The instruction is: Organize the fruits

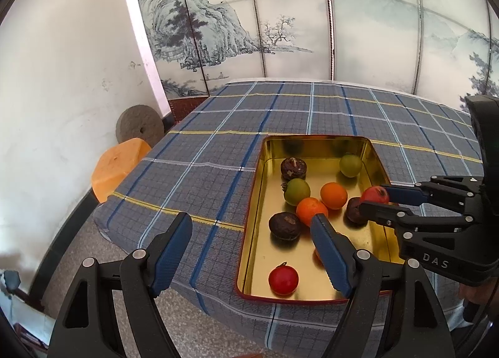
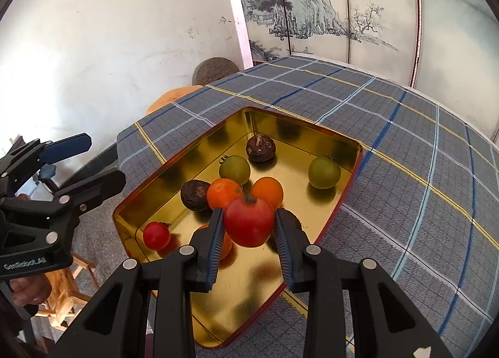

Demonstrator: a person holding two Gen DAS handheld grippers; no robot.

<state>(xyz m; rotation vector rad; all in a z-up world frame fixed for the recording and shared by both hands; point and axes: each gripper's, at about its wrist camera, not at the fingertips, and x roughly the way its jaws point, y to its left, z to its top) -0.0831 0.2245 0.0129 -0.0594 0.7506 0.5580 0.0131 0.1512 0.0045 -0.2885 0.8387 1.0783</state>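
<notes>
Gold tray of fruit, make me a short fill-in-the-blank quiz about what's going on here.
1. The right tongs are shut on a ____ fruit.
2. The left tongs are ____ and hold nothing.
3. The gold tray holds ____ green fruits, one nearer and one farther.
4. The tray rests on a ____ tablecloth.

Missing words: red; open; two; plaid

The tin tray (image 2: 349,177) lies under the right gripper (image 2: 249,227), its fruit mostly ahead; the left gripper (image 2: 90,161) hangs leftward.
</notes>
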